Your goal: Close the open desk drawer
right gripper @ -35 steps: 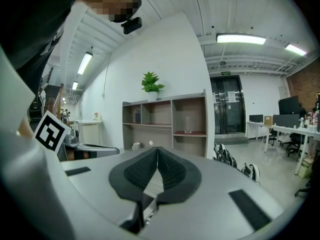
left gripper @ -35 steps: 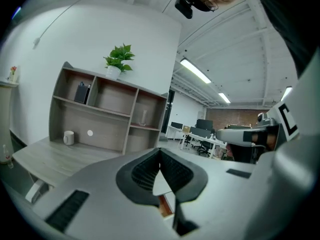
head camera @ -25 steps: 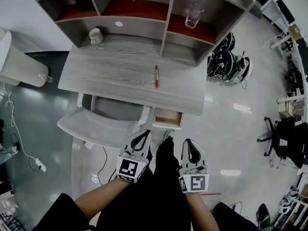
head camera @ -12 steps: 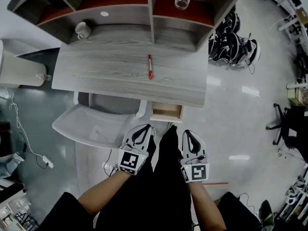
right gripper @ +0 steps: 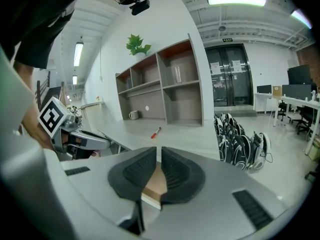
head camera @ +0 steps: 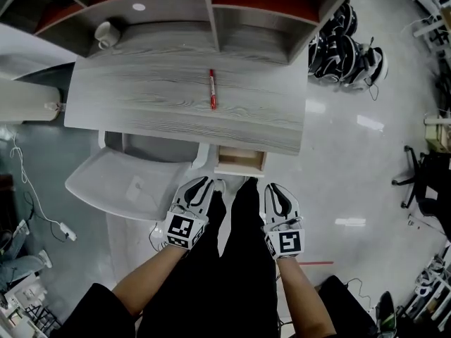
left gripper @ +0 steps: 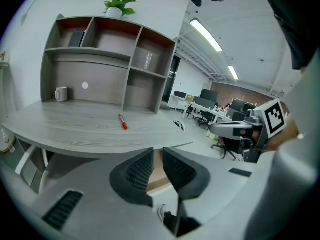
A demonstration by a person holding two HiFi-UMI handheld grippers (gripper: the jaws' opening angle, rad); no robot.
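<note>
drawer (head camera: 239, 164) sits open just ahead of the clenched, empty right gripper (head camera: 275, 190), the left gripper (head camera: 200, 184) is opening its jaws on nothing, looks light and rigid, i'd push its front face

The drawer (head camera: 240, 162) was small and shallow, with a pale wooden inside and a white front panel. It stood open, pulled out level from under the front edge of the grey wood-grain desk (head camera: 176, 97), near the right-hand end, at about five o'clock from the middle of the desk top. Its opening faced up, and nothing could be made out inside.
</note>
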